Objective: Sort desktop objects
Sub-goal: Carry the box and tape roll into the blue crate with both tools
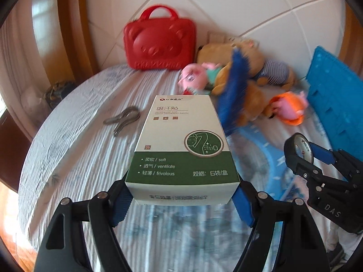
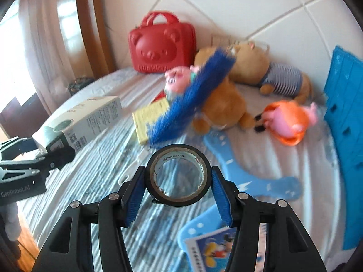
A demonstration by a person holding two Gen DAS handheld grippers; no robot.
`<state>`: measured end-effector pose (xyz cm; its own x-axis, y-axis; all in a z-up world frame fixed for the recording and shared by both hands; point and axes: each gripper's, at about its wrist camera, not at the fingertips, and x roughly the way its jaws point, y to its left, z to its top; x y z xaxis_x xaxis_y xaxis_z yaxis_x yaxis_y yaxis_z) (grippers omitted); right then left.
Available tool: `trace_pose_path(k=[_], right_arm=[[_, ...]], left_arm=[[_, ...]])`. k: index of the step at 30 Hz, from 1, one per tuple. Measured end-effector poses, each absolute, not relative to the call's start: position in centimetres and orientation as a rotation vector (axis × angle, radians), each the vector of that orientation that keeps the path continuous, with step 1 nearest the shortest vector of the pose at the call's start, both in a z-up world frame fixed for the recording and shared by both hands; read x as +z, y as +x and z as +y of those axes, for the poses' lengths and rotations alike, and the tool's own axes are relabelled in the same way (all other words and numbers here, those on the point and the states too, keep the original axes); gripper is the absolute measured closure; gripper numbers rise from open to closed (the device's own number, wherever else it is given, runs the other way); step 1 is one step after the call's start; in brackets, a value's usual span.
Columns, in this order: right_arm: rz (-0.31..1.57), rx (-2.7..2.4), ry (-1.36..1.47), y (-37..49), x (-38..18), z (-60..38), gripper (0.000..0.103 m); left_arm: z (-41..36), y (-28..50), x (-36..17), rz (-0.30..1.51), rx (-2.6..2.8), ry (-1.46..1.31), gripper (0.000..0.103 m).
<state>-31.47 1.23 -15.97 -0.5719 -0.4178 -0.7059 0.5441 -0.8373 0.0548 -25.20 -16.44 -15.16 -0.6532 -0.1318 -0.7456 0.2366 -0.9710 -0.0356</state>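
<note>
Worktop (image 2: 95, 172) under striped cloth — on it: red bag (image 2: 161, 43), plush toys (image 2: 224, 111), blue brush (image 2: 192, 97), yellow box (image 2: 149, 117), blue hanger (image 2: 249, 179), blue crate (image 2: 347, 122), metal clip (image 1: 123, 119).

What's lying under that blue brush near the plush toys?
Under the blue brush lies a yellow booklet, with a brown plush bear beneath its upper part. The brush covers the booklet's right side, so anything further beneath is hidden.
</note>
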Motion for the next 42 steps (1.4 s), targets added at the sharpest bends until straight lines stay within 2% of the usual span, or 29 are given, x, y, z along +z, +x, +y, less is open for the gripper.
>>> trace_pose_path(k=[15, 23, 27, 34, 37, 42], right_arm=[[0.176, -2.639, 0.785, -28.2, -5.8, 7.7, 0.047], [0.116, -2.815, 0.645, -27.2, -0.7, 15.5, 0.047], [0.083, -2.913, 0.572, -27.1, 1.2, 22.6, 0.047], [0.047, -3.036, 0.5, -27.9, 3.9, 36.5, 0.047], [0.05, -3.083, 0.544, -29.2, 3.9, 42.1, 0.047], [0.019, -3.143, 0.591, -31.0, 3.0, 48.4, 0.047]], left_arm=[[-9.7, -24.2, -8.0, 0.105, -2.963, 1.085, 0.027], [-1.5, -25.0, -4.5, 0.032, -3.142, 0.998, 0.027], [5.1, -26.5, -2.6, 0.009, -3.233, 0.928, 0.027], [21.0, -30.5, 1.3, 0.011, -3.403, 0.838, 0.027], [26.3, -31.9, 2.4, 0.01, -3.456, 0.84, 0.027], [33.5, -34.1, 2.6, -0.092, -3.486, 0.9, 0.027]])
